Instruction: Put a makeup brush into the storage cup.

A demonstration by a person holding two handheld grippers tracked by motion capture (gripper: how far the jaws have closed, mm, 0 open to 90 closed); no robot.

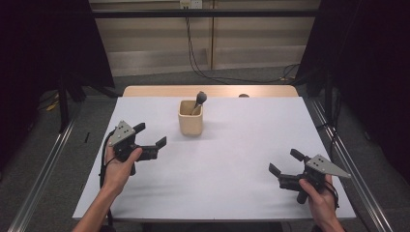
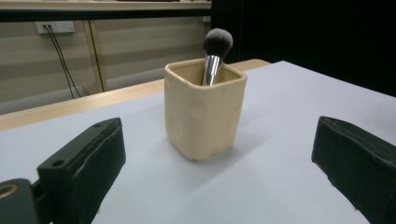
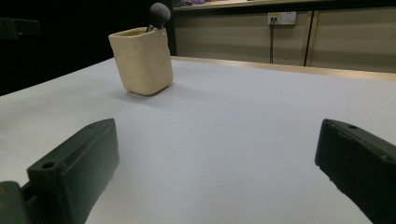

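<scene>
brush [image 1: 199,100]: near-upright in cup [image 1: 190,123], bristles up | left tool [image 1: 150,136]: released | right tool [image 1: 284,163]: released

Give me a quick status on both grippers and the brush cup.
Left hand-held gripper open, aimed at cup. Right hand-held gripper open, farther off. Brush upright in cup. Path clear.

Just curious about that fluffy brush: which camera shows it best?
The left gripper view: the dark-bristled, silver-necked makeup brush looms close in the cream square cup. The high view and right gripper view show it small.
</scene>
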